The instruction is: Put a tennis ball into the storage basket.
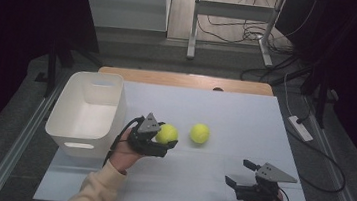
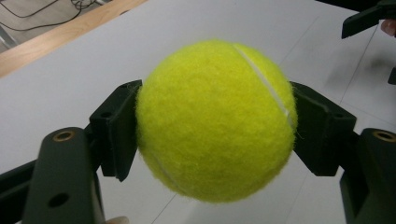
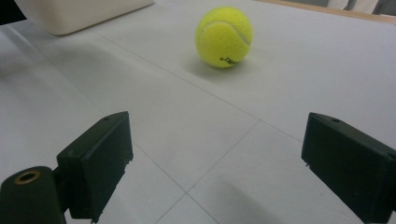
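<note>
Yellow tennis ball (image 2: 215,120) clamped in left gripper (image 1: 162,141); right gripper (image 1: 240,173) jaws apart, empty.

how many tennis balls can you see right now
2. One tennis ball is clamped in the left gripper, beside the white bin. The other ball lies free on the table, just beyond it.

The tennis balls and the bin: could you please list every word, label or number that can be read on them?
Loose tennis ball: a small dark print low on its side, too blurred to read.
Tennis ball held in the left tool: no print on the side that shows, a white seam and nothing more.
White bin: no label to be seen.
</note>
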`<move>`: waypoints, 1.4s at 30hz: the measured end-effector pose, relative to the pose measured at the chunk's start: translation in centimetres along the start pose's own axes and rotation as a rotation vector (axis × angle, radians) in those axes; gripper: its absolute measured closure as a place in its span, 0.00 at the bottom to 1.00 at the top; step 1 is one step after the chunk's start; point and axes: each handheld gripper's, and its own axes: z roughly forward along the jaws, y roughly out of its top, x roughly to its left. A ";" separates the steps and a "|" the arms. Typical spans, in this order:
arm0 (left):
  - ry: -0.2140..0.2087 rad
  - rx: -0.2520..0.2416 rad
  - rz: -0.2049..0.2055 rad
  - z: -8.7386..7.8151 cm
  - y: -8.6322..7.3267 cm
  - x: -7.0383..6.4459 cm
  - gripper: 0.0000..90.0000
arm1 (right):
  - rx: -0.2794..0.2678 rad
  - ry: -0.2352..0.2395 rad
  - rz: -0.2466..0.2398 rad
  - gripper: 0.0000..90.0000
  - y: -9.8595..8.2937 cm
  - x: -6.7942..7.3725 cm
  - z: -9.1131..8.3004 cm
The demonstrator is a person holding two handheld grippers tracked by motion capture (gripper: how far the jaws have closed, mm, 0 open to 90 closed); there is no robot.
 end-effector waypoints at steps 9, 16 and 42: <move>0.007 -0.016 -0.004 -0.6 0.2 0.2 0.30 | 0.001 0.000 -0.001 0.10 0.0 0.0 0.0; -0.014 -0.052 -0.021 -1.5 0.4 0.4 0.30 | -0.001 0.002 -0.004 0.10 0.0 0.1 0.0; 0.032 -0.134 -0.022 -4.4 1.1 0.6 0.29 | 0.000 0.000 -0.005 0.10 0.0 0.1 0.0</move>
